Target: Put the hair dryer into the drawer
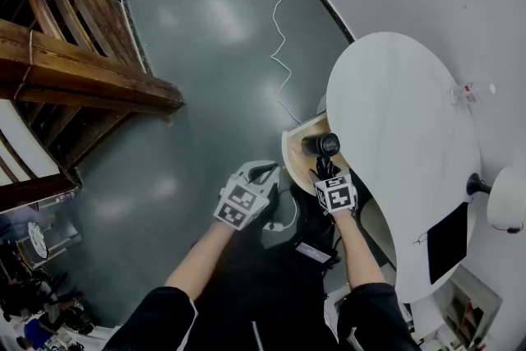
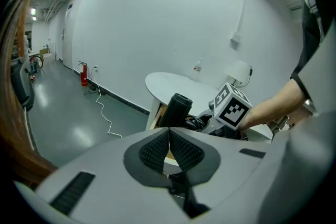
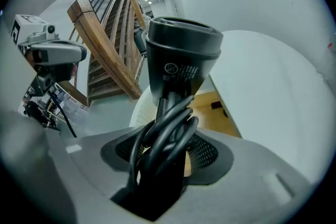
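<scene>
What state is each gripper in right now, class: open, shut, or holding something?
Left gripper: shut, with nothing between its jaws.
Right gripper: closed on the hair dryer, gripping its handle and wound cord.

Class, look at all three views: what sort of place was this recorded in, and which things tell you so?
Probably a workshop or test hall, not a home: bare grey floor, a big wooden staircase, a fire extinguisher by the plain white wall.
</scene>
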Motion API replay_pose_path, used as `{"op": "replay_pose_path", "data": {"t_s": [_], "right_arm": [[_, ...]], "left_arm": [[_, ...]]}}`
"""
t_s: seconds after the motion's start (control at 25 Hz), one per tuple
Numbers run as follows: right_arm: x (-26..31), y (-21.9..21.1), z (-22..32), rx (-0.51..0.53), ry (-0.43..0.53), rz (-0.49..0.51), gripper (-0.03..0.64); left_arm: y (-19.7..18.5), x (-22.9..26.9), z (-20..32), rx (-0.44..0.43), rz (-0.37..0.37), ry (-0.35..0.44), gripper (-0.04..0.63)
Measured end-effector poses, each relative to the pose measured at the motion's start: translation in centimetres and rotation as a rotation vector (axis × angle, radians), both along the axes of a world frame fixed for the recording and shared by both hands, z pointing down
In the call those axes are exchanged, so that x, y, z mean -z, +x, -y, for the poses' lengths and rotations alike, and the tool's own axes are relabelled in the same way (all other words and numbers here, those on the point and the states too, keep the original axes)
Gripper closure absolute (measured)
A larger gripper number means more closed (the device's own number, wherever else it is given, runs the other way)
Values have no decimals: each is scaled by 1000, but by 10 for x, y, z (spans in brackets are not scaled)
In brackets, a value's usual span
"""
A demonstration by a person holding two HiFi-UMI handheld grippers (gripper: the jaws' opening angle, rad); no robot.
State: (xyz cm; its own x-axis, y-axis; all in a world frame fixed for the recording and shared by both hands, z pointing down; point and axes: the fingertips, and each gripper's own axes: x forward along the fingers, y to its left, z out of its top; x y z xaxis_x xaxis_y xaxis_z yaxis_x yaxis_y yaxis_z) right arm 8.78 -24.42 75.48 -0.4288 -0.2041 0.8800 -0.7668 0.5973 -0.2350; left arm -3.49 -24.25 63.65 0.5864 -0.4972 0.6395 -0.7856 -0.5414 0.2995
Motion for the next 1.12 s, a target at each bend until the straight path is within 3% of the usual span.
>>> {"op": "replay_pose_path", "data": {"t_s": [0.52, 1.12], "right_arm": [[-40, -4, 9, 173, 44, -170, 380], [-89, 7, 22, 178, 53, -332, 381]], "left_arm": [[-4, -18, -11, 13, 10, -50, 581], [-13, -34, -17, 34, 15, -88, 581]]}}
